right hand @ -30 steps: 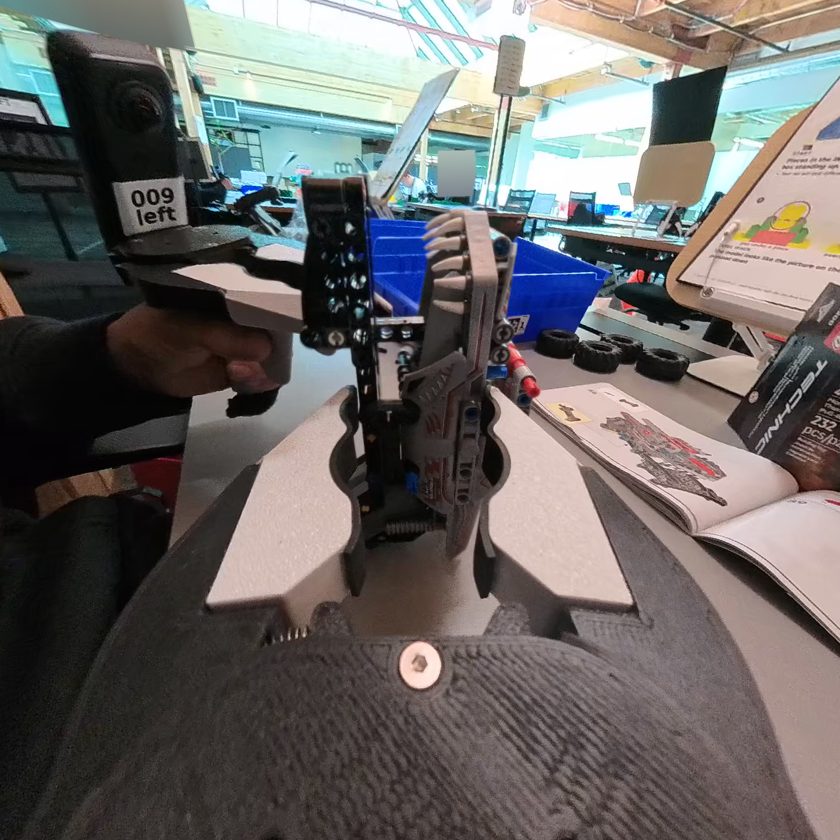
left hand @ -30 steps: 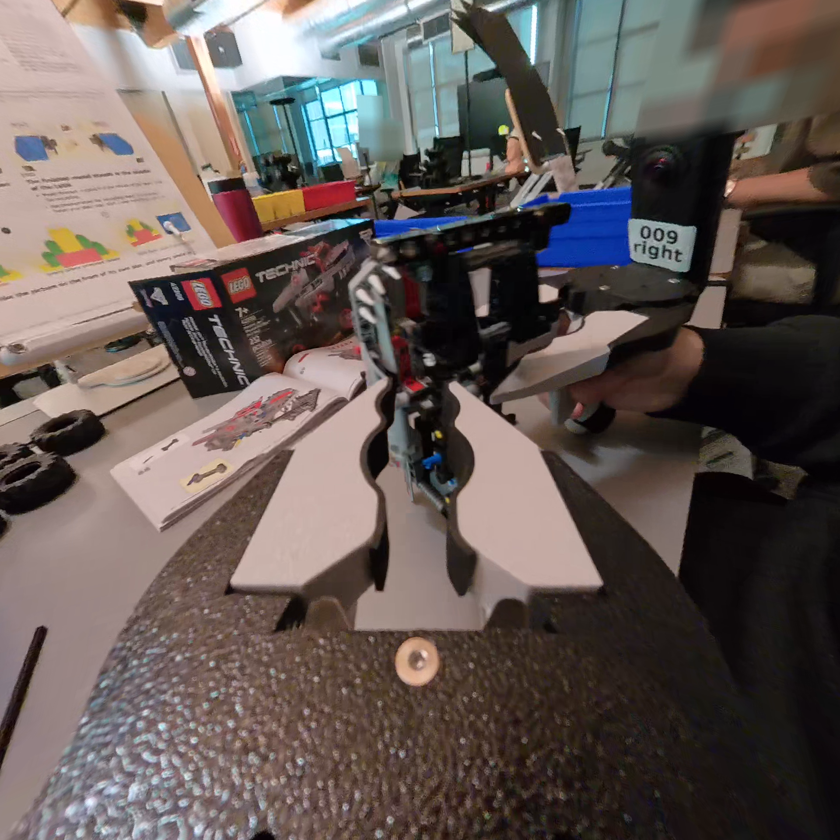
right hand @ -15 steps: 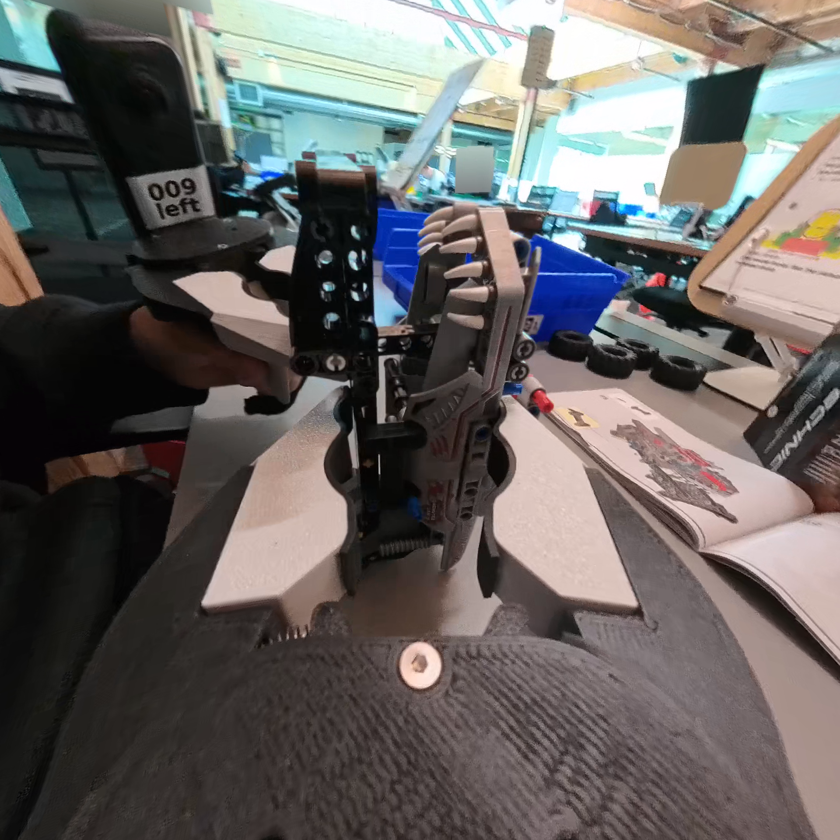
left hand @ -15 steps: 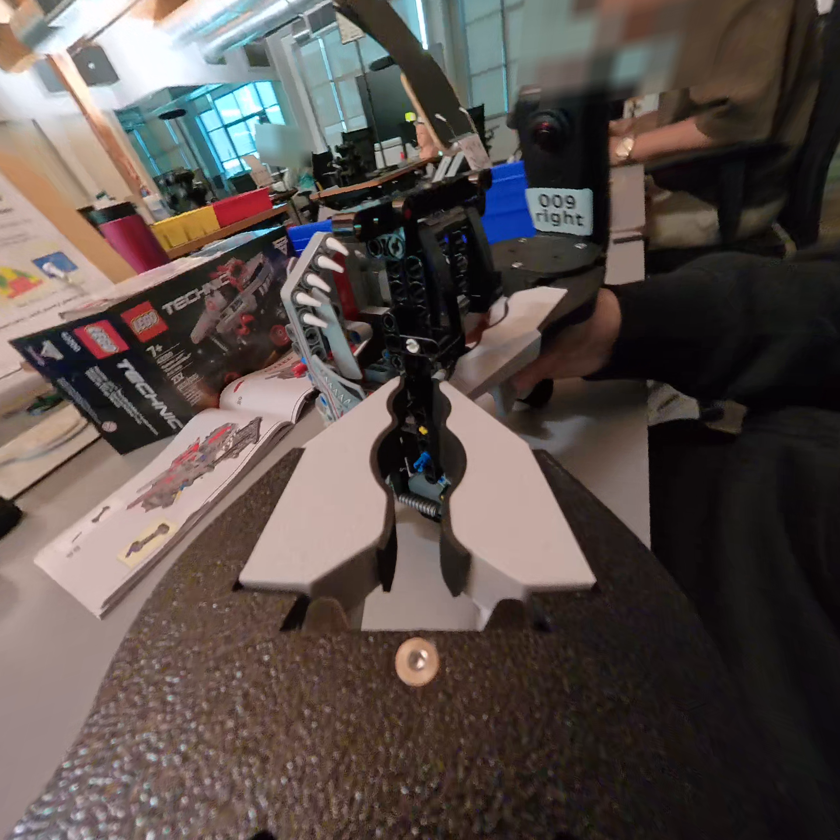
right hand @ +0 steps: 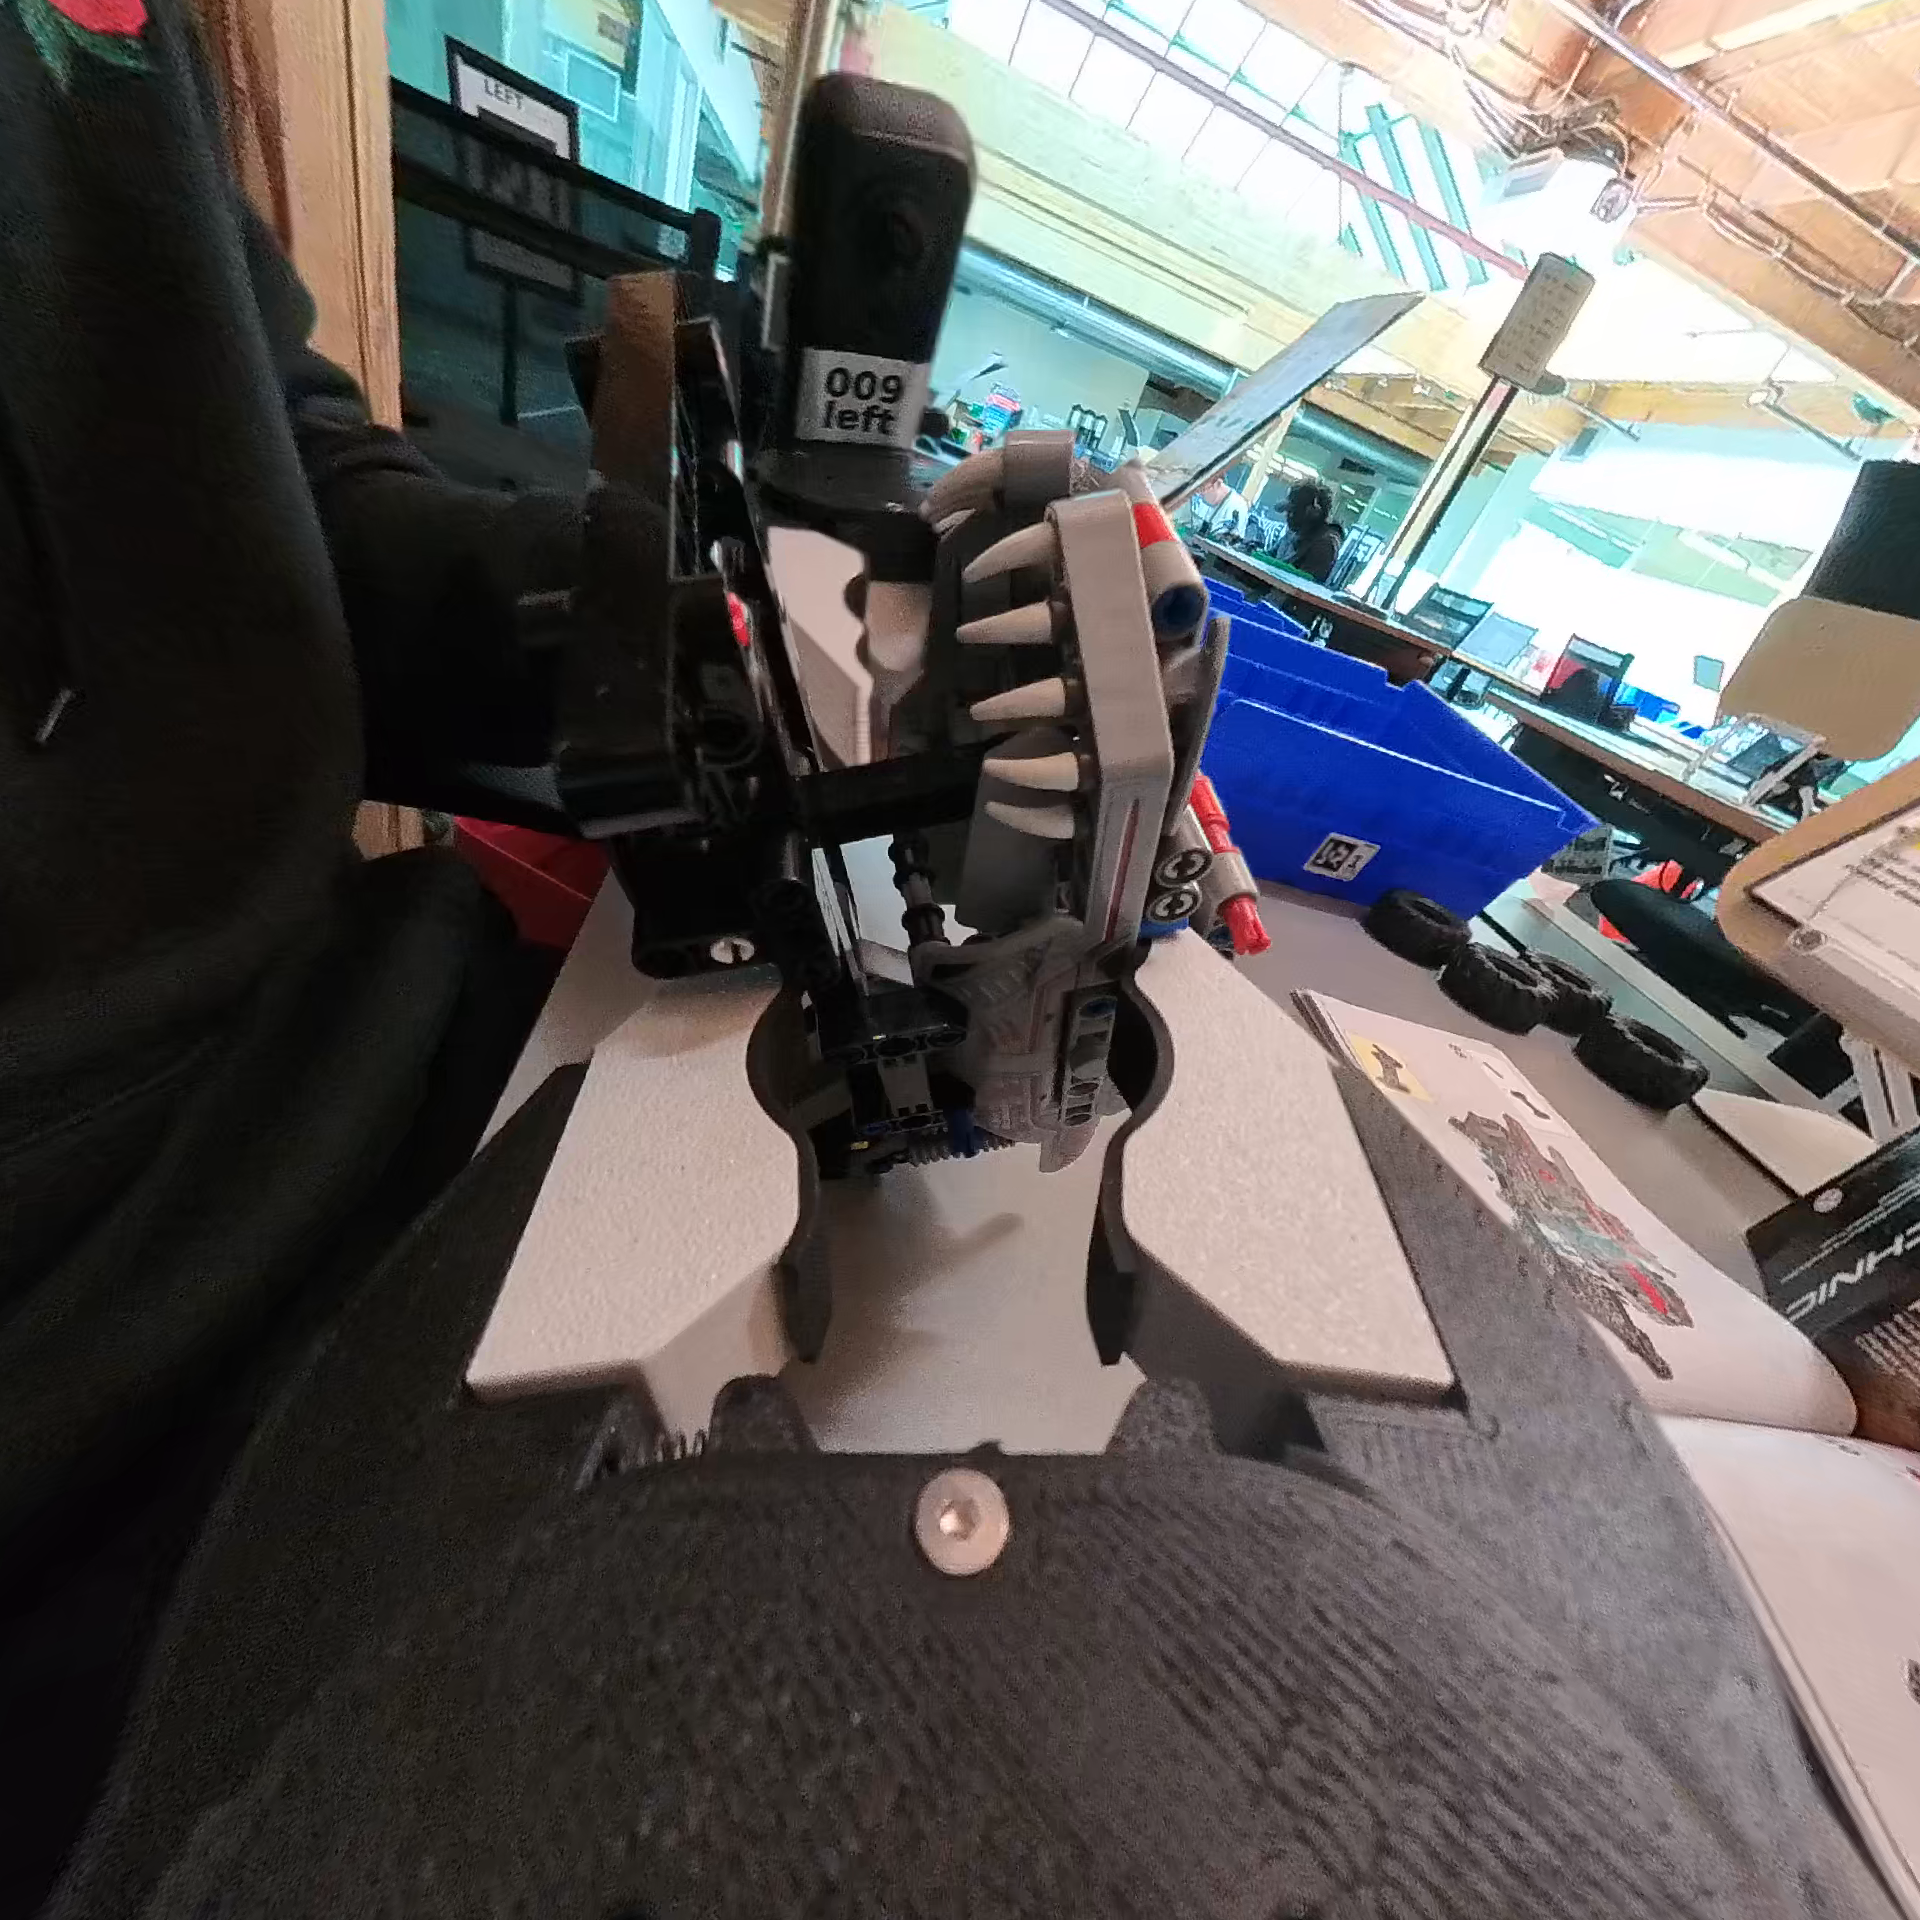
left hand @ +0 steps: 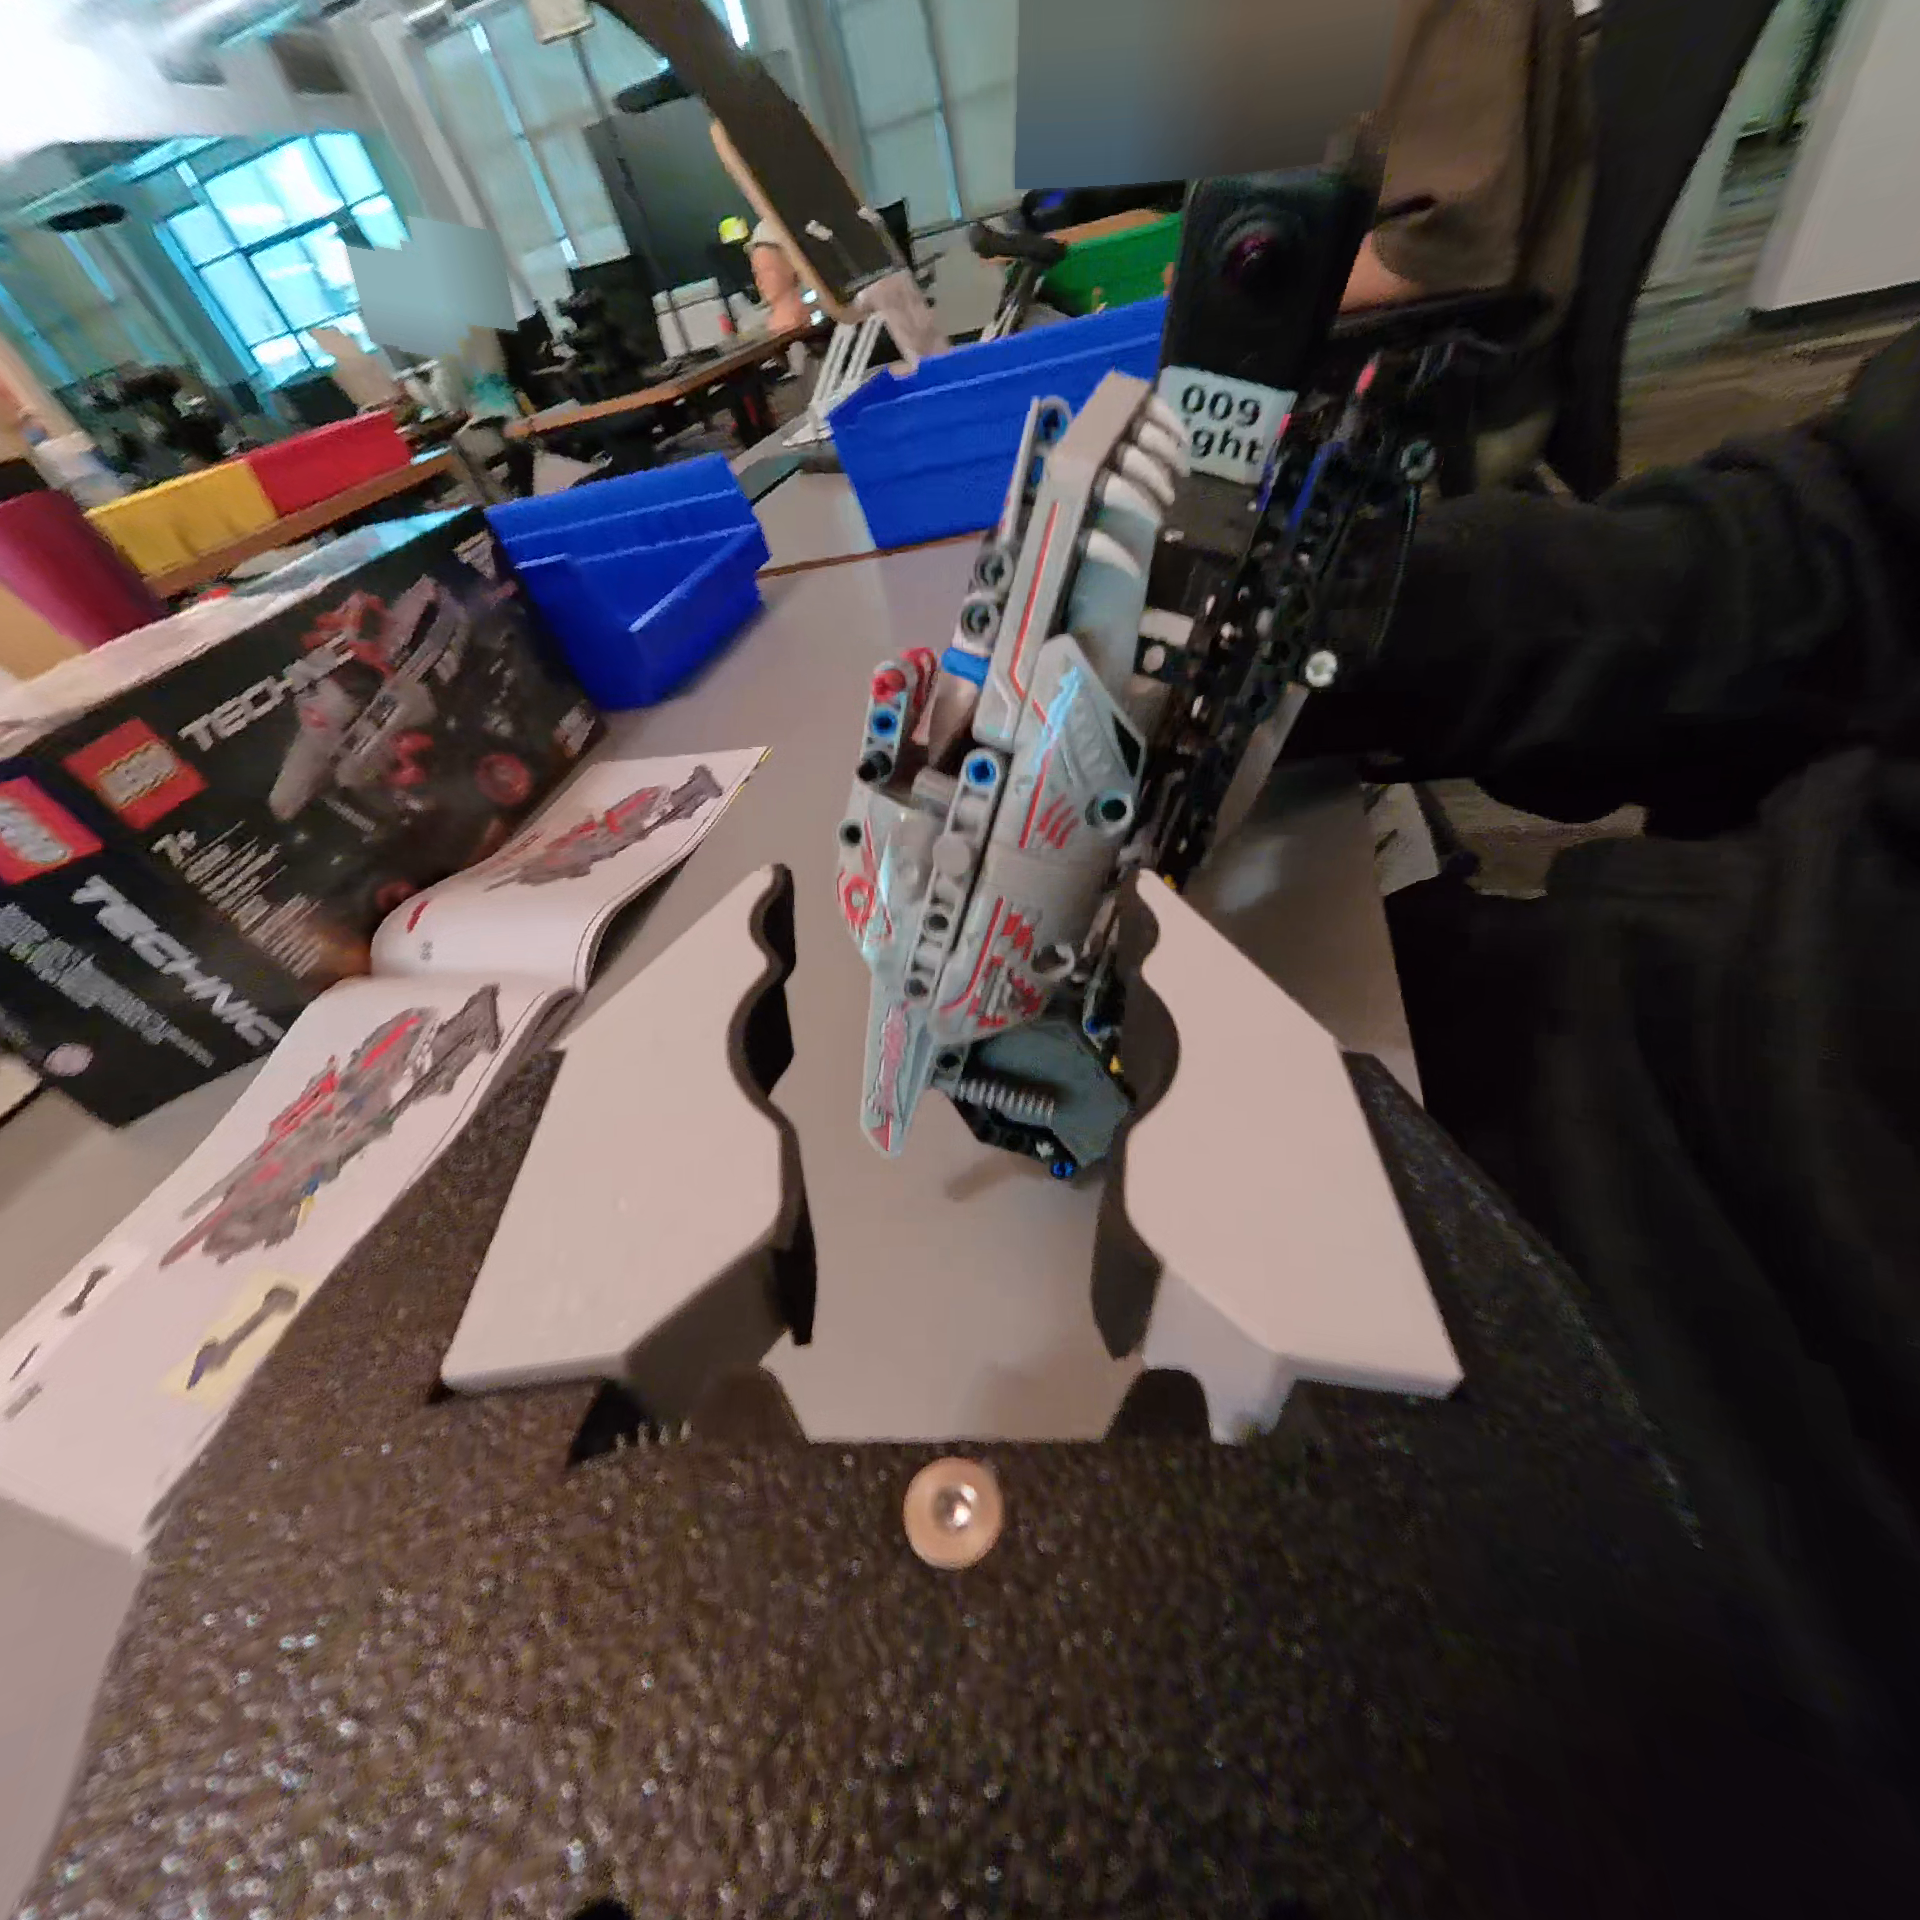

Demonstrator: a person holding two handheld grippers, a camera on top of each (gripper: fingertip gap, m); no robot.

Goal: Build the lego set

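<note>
Right wrist view: the lego model (right hand: 997,831) is pinched upright between the right gripper (right hand: 961,1049) fingers, off the surface, presumably freeing it for turning; the left gripper (left hand: 956,997) fingers are spread beside it.

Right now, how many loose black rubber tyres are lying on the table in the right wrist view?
3 that I can make out: one nearest the blue bin, one in the middle, one closest to the open booklet. A fourth may be hidden behind the middle one.
</note>
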